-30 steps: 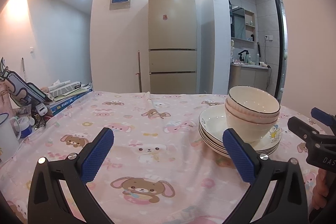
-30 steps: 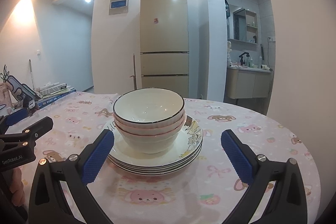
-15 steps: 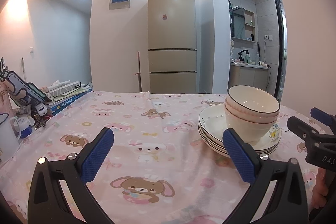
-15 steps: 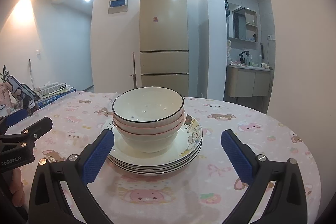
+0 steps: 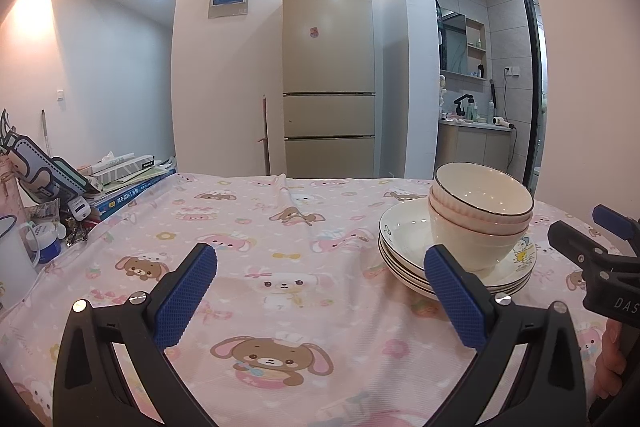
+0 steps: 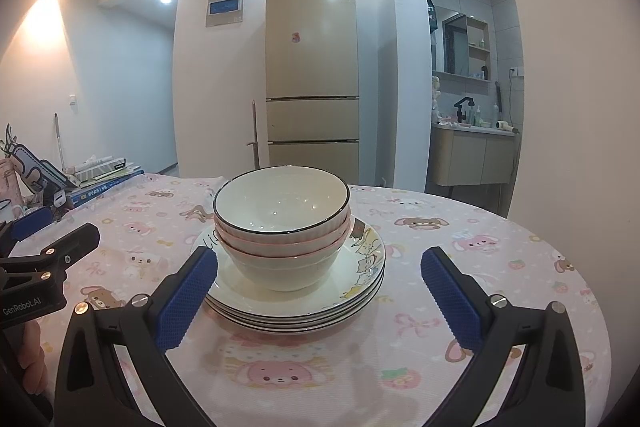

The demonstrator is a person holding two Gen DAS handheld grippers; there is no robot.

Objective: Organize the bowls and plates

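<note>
Tablecloth | bowls nested on plates | claws gaping, empty

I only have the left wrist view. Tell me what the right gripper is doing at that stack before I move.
Observer: The right gripper is open and holds nothing. The nested bowls show between its fingers.
Operator: Report what is inside the top bowl.
Observer: The top bowl is empty right down to its bottom.
Operator: Describe the table to the right of the stack.
Observer: Only bare tablecloth lies there, out to the table's round edge.
</note>
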